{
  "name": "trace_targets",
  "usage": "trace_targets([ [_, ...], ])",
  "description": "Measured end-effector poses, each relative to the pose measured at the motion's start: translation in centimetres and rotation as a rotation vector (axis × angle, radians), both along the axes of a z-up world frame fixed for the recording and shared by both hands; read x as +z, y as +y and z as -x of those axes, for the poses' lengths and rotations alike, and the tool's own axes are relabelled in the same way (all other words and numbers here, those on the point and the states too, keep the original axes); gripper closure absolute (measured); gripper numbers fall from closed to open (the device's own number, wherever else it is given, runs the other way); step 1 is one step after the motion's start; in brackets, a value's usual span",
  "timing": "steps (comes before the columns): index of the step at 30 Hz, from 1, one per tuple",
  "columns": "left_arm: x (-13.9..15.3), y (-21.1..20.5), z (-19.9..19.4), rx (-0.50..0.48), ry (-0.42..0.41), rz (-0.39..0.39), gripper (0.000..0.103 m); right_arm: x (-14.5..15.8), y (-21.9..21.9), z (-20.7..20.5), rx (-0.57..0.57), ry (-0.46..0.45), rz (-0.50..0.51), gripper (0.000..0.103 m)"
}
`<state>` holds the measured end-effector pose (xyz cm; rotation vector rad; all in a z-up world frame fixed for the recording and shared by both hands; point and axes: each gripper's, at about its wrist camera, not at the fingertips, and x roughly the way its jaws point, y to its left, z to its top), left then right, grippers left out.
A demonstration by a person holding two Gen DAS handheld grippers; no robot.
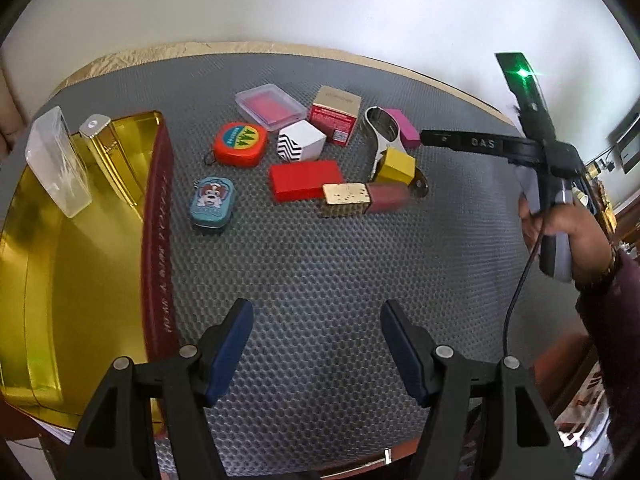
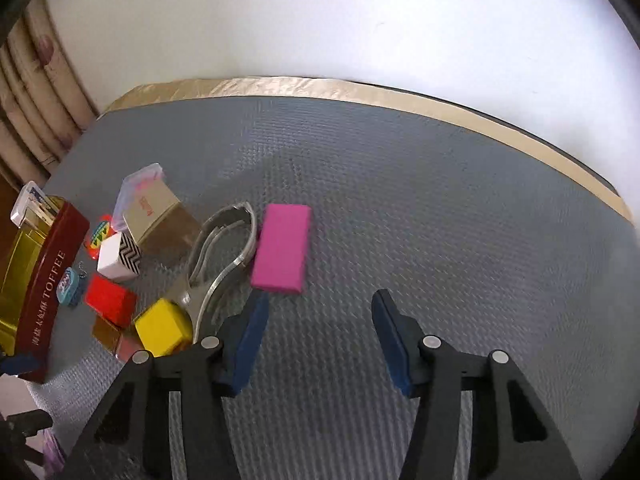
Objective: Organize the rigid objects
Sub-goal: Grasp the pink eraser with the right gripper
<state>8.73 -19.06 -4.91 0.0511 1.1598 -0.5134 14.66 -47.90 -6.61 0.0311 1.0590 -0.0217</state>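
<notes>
A cluster of small rigid objects lies on the grey mat (image 1: 320, 264): a pink block (image 2: 282, 248), a metal tool (image 2: 218, 258), a yellow cube (image 2: 162, 326), a red block (image 1: 306, 180), a zigzag-patterned cube (image 1: 300, 142), an orange round tin (image 1: 240, 145), a blue dog tin (image 1: 211, 201), a gold-capped bottle (image 1: 360, 198). A red toffee tin (image 1: 158, 240) with a gold inside stands at the left and holds a clear box (image 1: 58, 166) and a gold box (image 1: 106, 152). My left gripper (image 1: 316, 354) is open and empty, near the mat's front. My right gripper (image 2: 320, 346) is open and empty, just short of the pink block.
A clear pink-lidded case (image 1: 270, 107) and a tan-and-red carton (image 1: 334, 114) lie behind the cluster. The mat's tan far edge (image 2: 360, 90) meets a white wall. Curtains (image 2: 36, 92) hang at the left. The right hand and its gripper body (image 1: 532, 148) show at the right.
</notes>
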Motion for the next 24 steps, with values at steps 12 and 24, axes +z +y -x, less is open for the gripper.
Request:
trace_targets([
  [12,-1.0,0.3,-1.2,0.003,0.052,0.003,0.035,-2.1,1.4,-3.8,0.023,0.099,0.061,0.052],
  [24,0.6,-0.1,-1.0,-0.002,-0.005,-0.019,0.035,-1.7,-0.3,-3.6,-0.029,0.095,0.006,0.075],
])
